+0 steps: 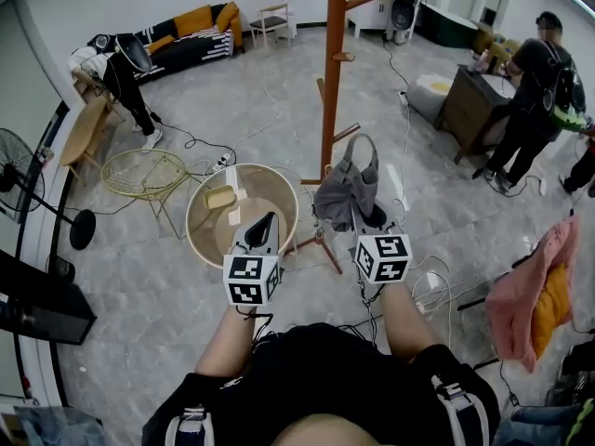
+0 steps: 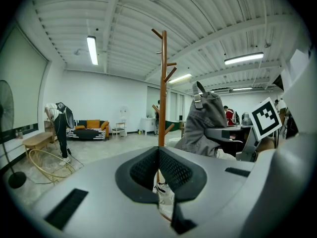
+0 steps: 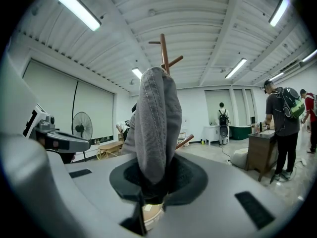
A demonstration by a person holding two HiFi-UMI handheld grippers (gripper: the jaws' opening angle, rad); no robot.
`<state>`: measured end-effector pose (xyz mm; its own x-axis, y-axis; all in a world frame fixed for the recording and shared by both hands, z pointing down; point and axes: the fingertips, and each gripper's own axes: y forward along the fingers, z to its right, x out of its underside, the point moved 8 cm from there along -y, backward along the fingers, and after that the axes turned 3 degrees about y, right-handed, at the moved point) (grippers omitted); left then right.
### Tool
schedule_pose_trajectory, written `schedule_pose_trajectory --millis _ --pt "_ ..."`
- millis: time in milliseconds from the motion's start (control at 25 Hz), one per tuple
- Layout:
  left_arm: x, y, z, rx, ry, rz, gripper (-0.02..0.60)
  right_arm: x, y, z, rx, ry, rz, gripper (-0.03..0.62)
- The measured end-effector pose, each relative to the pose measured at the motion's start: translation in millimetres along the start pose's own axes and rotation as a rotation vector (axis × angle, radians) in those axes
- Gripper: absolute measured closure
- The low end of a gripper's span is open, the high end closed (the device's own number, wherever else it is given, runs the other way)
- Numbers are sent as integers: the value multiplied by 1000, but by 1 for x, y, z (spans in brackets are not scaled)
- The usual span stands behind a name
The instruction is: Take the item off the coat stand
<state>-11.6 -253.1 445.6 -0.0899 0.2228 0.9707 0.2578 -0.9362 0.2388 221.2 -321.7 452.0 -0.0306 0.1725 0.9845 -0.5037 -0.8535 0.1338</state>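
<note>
Right claw (image 3: pixel 151 182) is clamped on the grey bag (image 1: pixel 346 191), which hangs upright, strap loop uppermost, just beside the wooden coat stand (image 1: pixel 332 63). Whether the loop sits on a peg, I can't quite tell. Left claw (image 2: pixel 158 155) is closed on nothing. Grey tiled floor (image 1: pixel 232 110), white ribbed ceiling (image 3: pixel 198 29).

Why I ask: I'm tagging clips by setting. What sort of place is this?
Probably a large studio or lab staged with home furniture: a coat stand, a sofa by the wall, strip lights on a ribbed ceiling.
</note>
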Motion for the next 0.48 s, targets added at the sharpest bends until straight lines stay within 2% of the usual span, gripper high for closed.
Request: schedule_pose_trajectory --millis 480 --pt "-4 4 6 5 10 1 566 -1 -1 4 -11 -6 -3 525"
